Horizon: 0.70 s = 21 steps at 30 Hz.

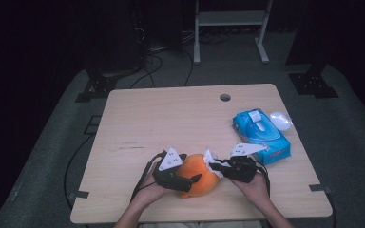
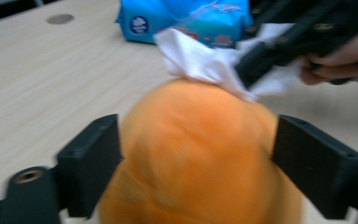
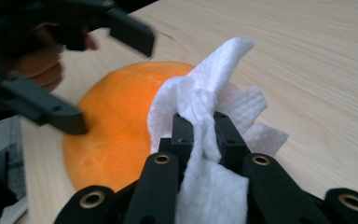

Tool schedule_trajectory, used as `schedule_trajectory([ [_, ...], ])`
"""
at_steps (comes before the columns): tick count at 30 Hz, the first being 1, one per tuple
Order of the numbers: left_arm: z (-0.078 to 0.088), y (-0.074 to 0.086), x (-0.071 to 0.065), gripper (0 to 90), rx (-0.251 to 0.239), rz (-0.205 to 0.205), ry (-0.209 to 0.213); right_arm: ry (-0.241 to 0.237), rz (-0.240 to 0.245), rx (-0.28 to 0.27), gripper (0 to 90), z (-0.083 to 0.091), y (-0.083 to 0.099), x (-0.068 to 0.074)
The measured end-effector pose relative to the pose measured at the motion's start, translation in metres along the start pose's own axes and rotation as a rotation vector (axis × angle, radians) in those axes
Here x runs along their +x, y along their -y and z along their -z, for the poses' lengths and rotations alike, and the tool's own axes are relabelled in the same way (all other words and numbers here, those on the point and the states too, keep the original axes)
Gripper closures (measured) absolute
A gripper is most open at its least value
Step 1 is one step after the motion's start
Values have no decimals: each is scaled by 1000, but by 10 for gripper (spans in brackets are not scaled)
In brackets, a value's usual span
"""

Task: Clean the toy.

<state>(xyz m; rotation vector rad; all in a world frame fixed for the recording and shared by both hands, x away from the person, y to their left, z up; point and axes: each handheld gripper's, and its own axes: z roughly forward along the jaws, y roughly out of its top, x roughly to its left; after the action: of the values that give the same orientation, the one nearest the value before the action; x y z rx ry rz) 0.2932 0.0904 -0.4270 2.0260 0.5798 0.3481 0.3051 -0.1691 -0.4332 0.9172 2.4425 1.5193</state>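
1. Orange plush ball (image 1: 198,175) sits at the tabletop's (image 1: 171,118) near edge, clamped by the wide-spread left tongs (image 1: 196,179).
2. Right tongs (image 1: 215,166), pressed together on a white wipe (image 3: 205,107), touch the ball's right side, wiping leftward.

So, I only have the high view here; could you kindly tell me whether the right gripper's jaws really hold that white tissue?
Observer: Yes. In the right gripper view the right gripper is shut on the white tissue, which is bunched between its jaws.
Operator: Thank you. Does the tissue touch the orange ball?
Observer: In the left gripper view its lower edge lies on top of the orange ball.
Operator: And the left gripper, please?
Observer: The left gripper straddles the ball; both pads seem to meet its sides, though that view is blurred.
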Motion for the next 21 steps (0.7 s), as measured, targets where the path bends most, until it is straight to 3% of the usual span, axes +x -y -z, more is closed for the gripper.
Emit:
schedule_trajectory([
  [3,-8,9,3,128,19,39,8,9,23,0,800,1,-3,5],
  [5,-10,14,1,229,6,26,-1,11,7,-12,800,3,-5,2],
  [8,-10,9,-4,357,0,-37,-68,21,-5,-29,800,6,-9,1],
  [13,-15,6,-2,380,-42,-31,-182,49,-22,-37,799,5,-9,0],
  [16,-13,6,-4,363,-37,-24,-156,62,-38,-42,798,4,-9,-3],
  [21,-6,2,-9,290,3,-9,-32,51,-67,-39,795,1,-5,-8],
])
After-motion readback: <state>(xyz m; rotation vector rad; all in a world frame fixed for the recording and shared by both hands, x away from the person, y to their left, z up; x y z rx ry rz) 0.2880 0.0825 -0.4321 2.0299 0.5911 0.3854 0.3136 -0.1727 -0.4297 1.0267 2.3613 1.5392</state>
